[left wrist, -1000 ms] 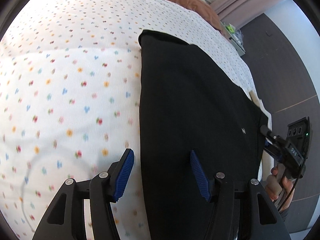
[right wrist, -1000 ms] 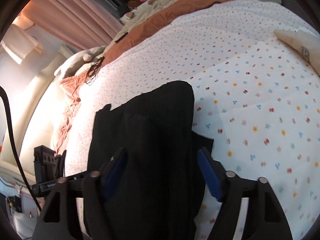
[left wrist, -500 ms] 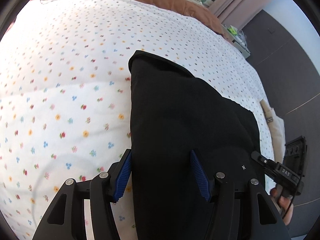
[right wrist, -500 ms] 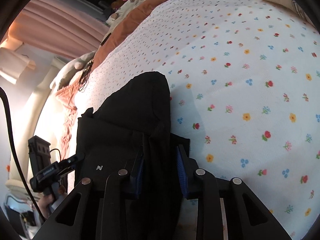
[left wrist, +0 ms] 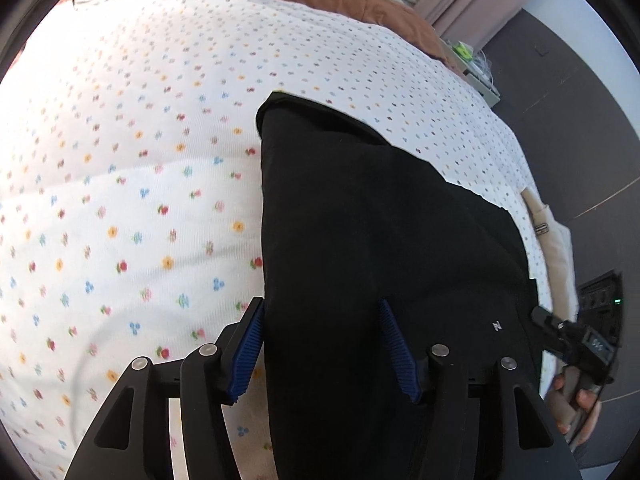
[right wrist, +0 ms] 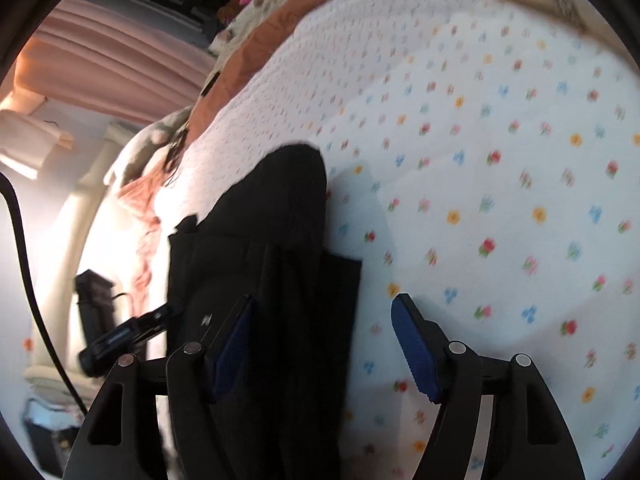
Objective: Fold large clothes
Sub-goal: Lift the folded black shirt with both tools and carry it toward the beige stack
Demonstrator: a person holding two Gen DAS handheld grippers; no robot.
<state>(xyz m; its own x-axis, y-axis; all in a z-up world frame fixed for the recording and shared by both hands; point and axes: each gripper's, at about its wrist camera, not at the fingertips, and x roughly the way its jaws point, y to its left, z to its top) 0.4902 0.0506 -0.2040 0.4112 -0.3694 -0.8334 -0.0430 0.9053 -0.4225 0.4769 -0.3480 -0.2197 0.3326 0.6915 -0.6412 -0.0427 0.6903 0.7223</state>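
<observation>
Since the earlier frames the right jaws, which were pinched narrow on the bunched black cloth half a second back, have just been opening, and the left wrist view has slid sideways so the black garment now fills the gap between its fingers.

Left to right: the left gripper (left wrist: pixel 322 346) stands at medium width, blue ribbed pads apart, straddling the near left edge of the long black folded fabric garment (left wrist: pixel 360 220). Left pad sits just at the cloth's edge, right pad over the cloth; neither visibly pinches it, so it reads as open, likely lined up to catch that edge for the next fold. The garment lies lengthwise on the white floral-print quilted bedspread (left wrist: pixel 140 160), far end rounded over, flat enough to suggest one fold is already laid.

Over on the right side of that view, the person's right hand (left wrist: pixel 576 400) grips the other tool's handle at the cloth's opposite edge.

The right gripper (right wrist: pixel 322 346) is wide apart: left pad over the garment's (right wrist: pixel 272 240) stacked pleats, right pad over bare bedspread (right wrist: pixel 500 140), nothing clamped. Probably a release after setting the fold down. View is motion-blurred, so contact is unclear.
</observation>
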